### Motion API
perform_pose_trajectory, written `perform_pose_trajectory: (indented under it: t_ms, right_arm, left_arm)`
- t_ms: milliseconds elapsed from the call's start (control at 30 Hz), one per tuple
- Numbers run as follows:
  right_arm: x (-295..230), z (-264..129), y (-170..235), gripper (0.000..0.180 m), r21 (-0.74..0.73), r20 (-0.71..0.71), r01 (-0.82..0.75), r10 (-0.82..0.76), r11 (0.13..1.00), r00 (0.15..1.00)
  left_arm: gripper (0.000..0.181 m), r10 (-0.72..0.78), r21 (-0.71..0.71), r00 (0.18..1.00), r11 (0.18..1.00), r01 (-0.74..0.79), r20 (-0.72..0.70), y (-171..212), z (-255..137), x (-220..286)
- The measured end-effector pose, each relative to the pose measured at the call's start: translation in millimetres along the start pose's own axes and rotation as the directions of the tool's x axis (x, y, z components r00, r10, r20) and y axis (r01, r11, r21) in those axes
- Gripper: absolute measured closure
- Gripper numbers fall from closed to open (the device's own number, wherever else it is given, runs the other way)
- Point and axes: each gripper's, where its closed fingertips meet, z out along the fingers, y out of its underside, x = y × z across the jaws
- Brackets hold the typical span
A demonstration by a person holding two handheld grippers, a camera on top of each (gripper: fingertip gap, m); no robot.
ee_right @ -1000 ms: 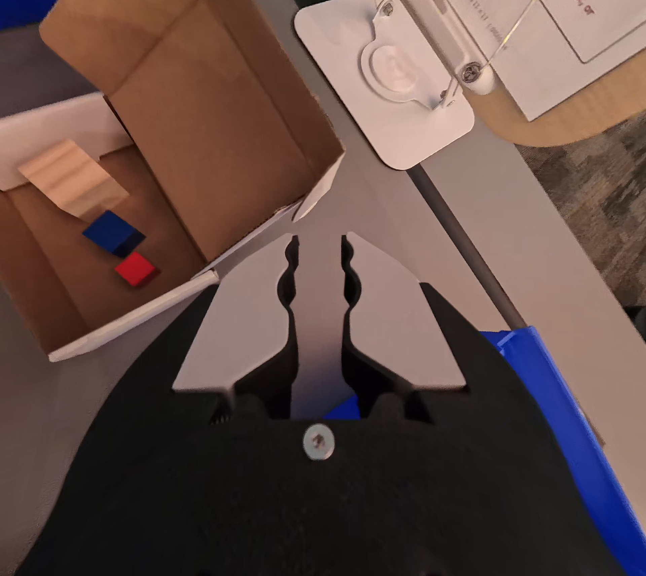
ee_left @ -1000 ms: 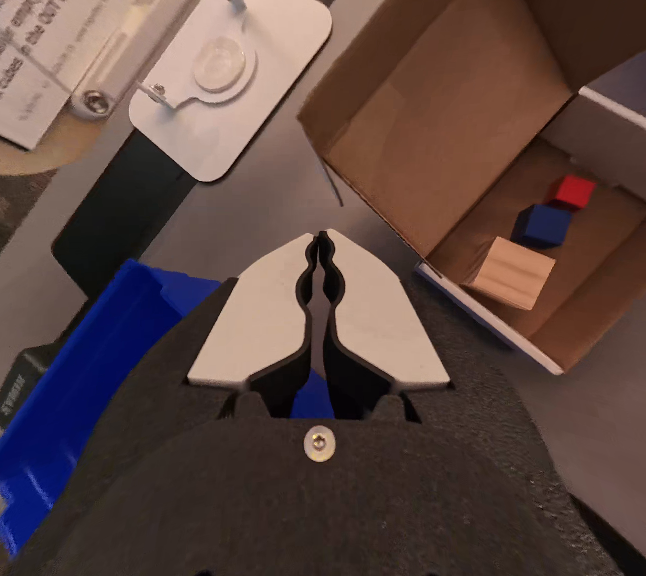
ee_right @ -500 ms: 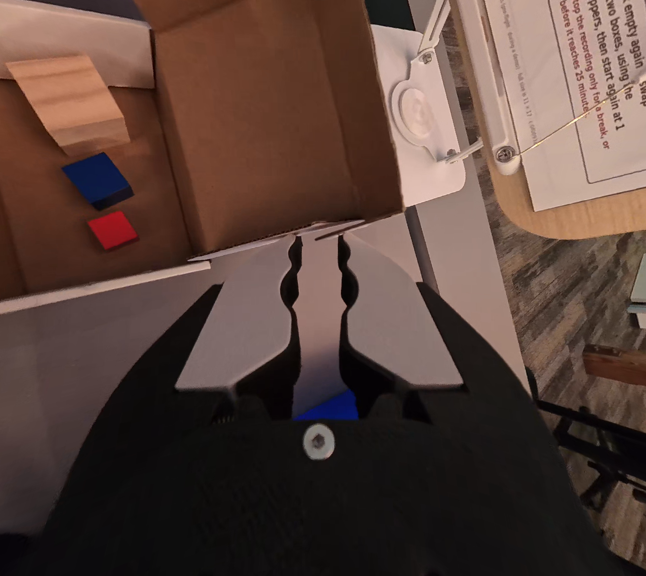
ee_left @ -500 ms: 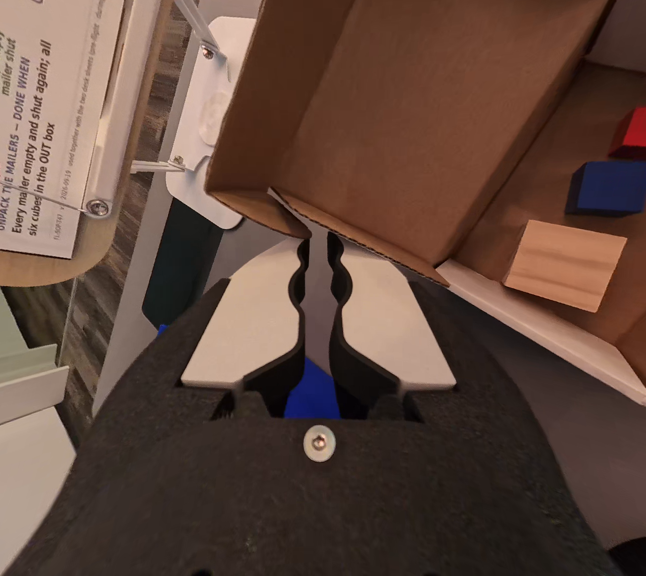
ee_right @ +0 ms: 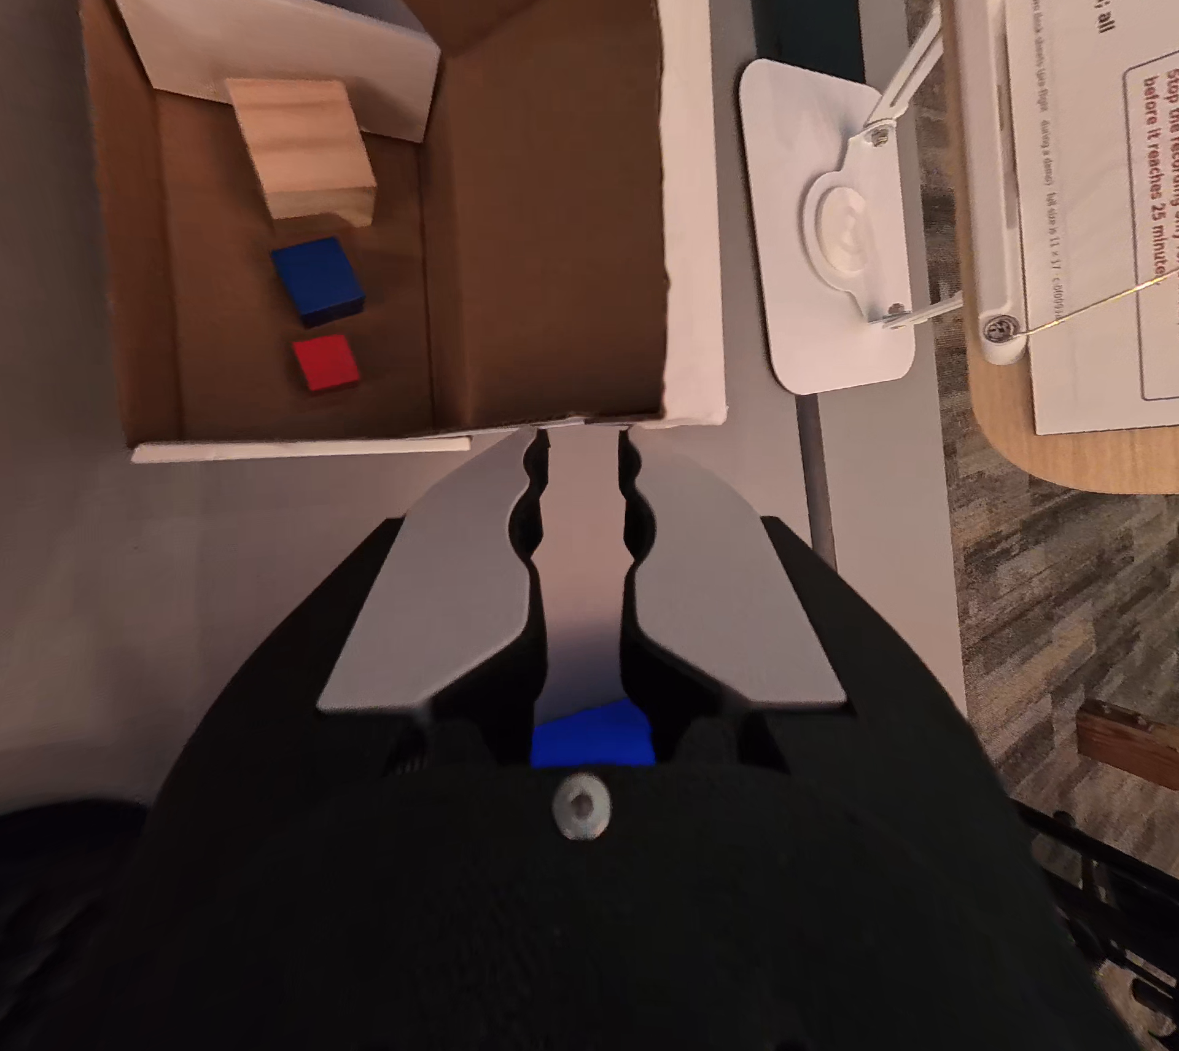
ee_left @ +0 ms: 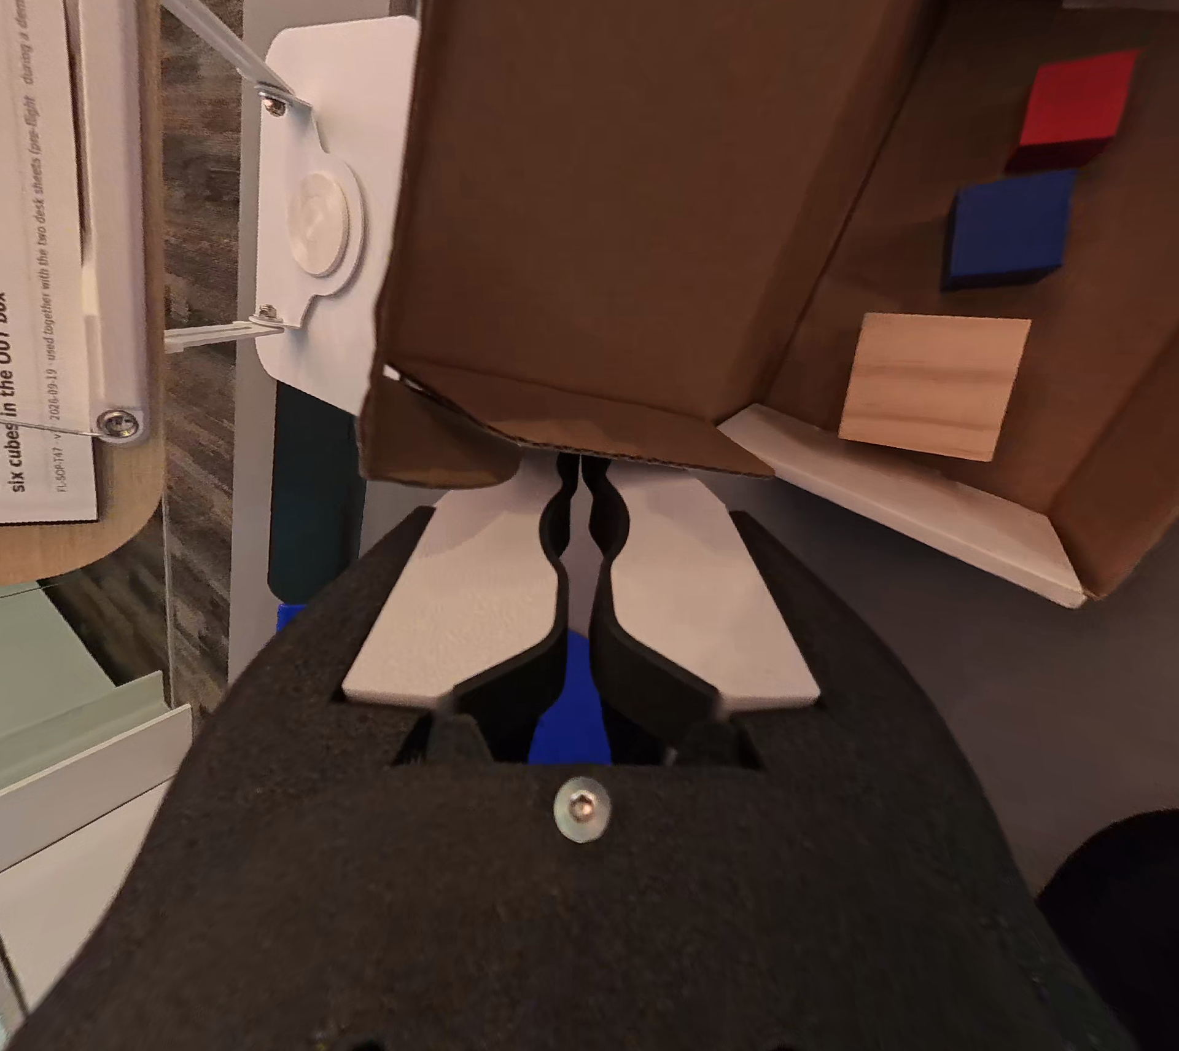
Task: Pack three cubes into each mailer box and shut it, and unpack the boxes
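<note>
An open mailer box (ee_left: 893, 510) holds a wooden cube (ee_left: 934, 385), a blue cube (ee_left: 1008, 226) and a red cube (ee_left: 1078, 98). Its brown lid (ee_left: 638, 159) stands raised. My left gripper (ee_left: 580, 462) is shut but for a sliver, tips against the lid's free edge and partly hidden by it. In the right wrist view the box (ee_right: 300, 451) shows the wooden cube (ee_right: 306, 146), blue cube (ee_right: 317, 279) and red cube (ee_right: 325, 362). My right gripper (ee_right: 582, 436) is open and empty, tips at the edge of the lid (ee_right: 548, 222).
A white stand base plate (ee_left: 319, 203) sits just beyond the lid, also in the right wrist view (ee_right: 829, 229). It carries a printed sheet (ee_left: 38, 191) over a round wooden top (ee_right: 1084, 459). A blue bin (ee_right: 593, 733) lies under the grippers. Carpet floor (ee_right: 1021, 637) lies past the table edge. Across from one pair of fingers to the other is roughly 15 cm.
Both grippers moved forward to the lid's free edge. The lid rose from lying back to standing steeply. The left jaws parted a little, then narrowed again.
</note>
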Motion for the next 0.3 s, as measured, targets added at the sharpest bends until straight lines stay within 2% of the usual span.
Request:
perform_pose_trajectory:
  t_ms: [300]
  right_arm:
    - [-26, -11, -6, 0.158, -0.041, 0.092, 0.054, -0.05, 0.998, 0.994]
  left_arm:
    - [0.181, 0.074, -0.035, 0.994, 0.996, -0.077, -0.079, 6, -13, 22]
